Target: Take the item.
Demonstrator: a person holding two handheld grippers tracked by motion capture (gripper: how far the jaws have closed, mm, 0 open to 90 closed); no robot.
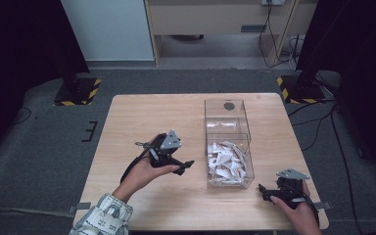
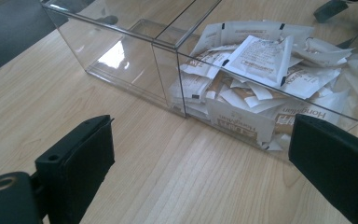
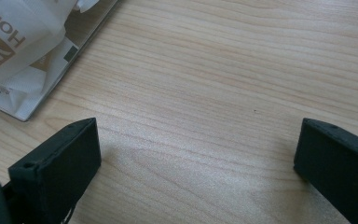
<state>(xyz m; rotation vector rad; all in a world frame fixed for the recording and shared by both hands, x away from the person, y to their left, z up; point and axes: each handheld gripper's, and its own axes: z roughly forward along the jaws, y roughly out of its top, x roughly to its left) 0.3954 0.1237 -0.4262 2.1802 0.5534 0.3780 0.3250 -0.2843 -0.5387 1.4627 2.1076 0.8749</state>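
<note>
A clear plastic box [image 1: 248,125] with two compartments stands right of the table's middle. Its near compartment holds a heap of several white sachets [image 1: 226,164]; the far one looks empty. My left gripper [image 1: 186,165] is held just left of the box, pointing at it, jaws open. In the left gripper view the open jaws [image 2: 200,140] frame the box wall [image 2: 121,51] and the sachets [image 2: 261,60] behind it. My right gripper [image 1: 264,192] rests low near the front right edge, open and empty [image 3: 198,135], with sachets [image 3: 23,46] at the upper left behind the clear wall.
The wooden table [image 1: 142,117] is bare on its left half and along the front. Grey carpet surrounds it, with black stands on yellow-striped bases [image 1: 78,90] at the far corners and cables on the floor at the right.
</note>
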